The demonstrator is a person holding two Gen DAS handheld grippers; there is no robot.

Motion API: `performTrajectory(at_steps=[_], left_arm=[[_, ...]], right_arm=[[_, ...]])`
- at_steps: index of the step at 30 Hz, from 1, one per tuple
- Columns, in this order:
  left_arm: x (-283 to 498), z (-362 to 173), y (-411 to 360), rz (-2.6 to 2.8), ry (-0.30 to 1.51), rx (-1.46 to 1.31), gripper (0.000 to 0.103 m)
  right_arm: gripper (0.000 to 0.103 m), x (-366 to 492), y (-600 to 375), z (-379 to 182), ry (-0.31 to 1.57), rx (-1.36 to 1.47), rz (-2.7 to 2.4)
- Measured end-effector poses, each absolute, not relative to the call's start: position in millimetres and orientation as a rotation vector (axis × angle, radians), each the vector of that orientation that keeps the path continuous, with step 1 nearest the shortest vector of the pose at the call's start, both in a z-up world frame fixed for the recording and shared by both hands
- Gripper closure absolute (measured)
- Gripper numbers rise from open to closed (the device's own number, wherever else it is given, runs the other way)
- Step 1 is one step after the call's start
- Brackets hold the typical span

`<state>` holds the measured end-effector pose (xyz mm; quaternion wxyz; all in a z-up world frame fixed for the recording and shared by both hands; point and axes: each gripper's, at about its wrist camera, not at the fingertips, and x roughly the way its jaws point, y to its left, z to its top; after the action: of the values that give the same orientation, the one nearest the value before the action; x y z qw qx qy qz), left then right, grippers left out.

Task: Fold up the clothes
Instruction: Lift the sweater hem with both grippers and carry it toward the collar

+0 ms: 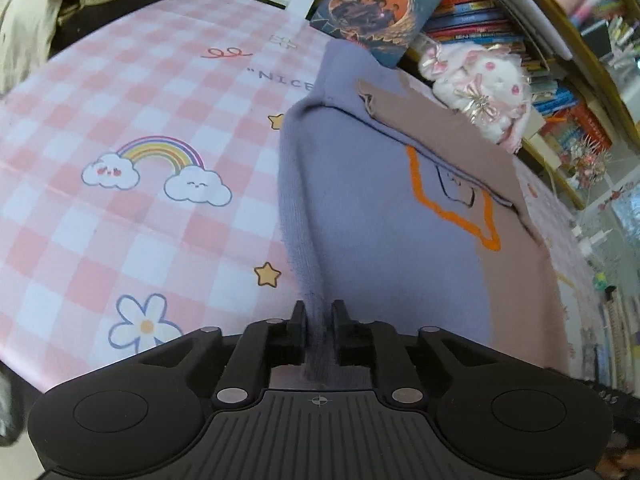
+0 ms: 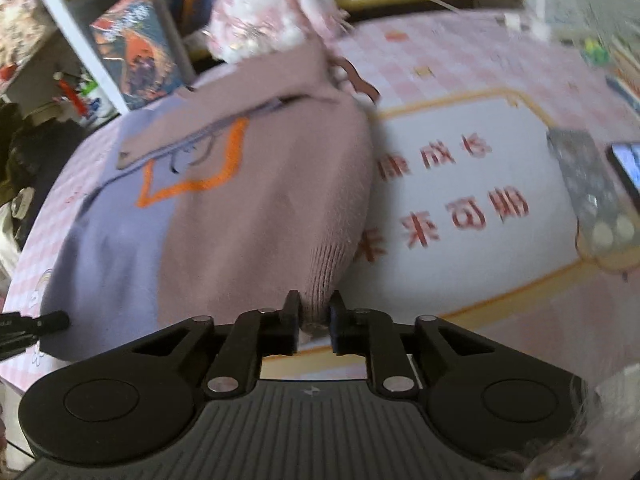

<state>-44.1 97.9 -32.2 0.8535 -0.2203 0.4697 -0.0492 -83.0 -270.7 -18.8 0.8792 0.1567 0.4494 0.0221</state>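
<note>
Purple-and-pink knit sweater [image 1: 360, 220] spread on checked desk [image 1: 120, 220], left gripper [image 1: 319, 332] jaws pinching purple ribbed hem, right gripper [image 2: 315, 316] jaws pinching pink ribbed hem, plush toy [image 1: 476, 92] w/ books behind.

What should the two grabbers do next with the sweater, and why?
Probably lift both together and carry the near hem toward the collar. The left gripper pinches the sweater at its purple hem, the right gripper at its pink hem, and the body lies flat on the table.
</note>
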Motion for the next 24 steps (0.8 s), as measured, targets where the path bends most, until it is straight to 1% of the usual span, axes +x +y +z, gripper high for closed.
performTrajectory(at_steps=[2, 4, 5, 6, 7, 8, 24], left_arm=[[-44.8, -33.0, 98.6, -0.107, 0.987, -0.47, 0.087], [-46.0, -34.1, 100.0, -0.113, 0.981, -0.482, 0.088], [-46.5, -34.6, 100.7, -0.115, 0.978, -0.487, 0.092], [-46.7, -34.7, 101.1, -0.112, 0.979, -0.485, 0.094], [-46.9, -34.8, 101.5, -0.109, 0.979, -0.484, 0.098], [-47.1, -34.9, 101.8, -0.107, 0.98, -0.483, 0.098], [-83.5, -25.6, 87.8, -0.097, 0.965, -0.502, 0.099]], right_arm=[[0.083, -84.1, -271.8, -19.3, 0.937, 0.337, 0.045], [0.082, -85.1, -273.0, -19.8, 0.938, 0.346, 0.045], [0.082, -85.6, -273.6, -20.1, 0.938, 0.351, 0.045], [0.089, -86.1, -274.2, -20.4, 0.938, 0.356, 0.044], [0.093, -86.7, -274.8, -20.6, 0.938, 0.361, 0.044], [0.093, -87.2, -275.3, -20.9, 0.938, 0.366, 0.044], [0.094, -114.5, -292.5, -16.0, 0.93, 0.389, 0.044]])
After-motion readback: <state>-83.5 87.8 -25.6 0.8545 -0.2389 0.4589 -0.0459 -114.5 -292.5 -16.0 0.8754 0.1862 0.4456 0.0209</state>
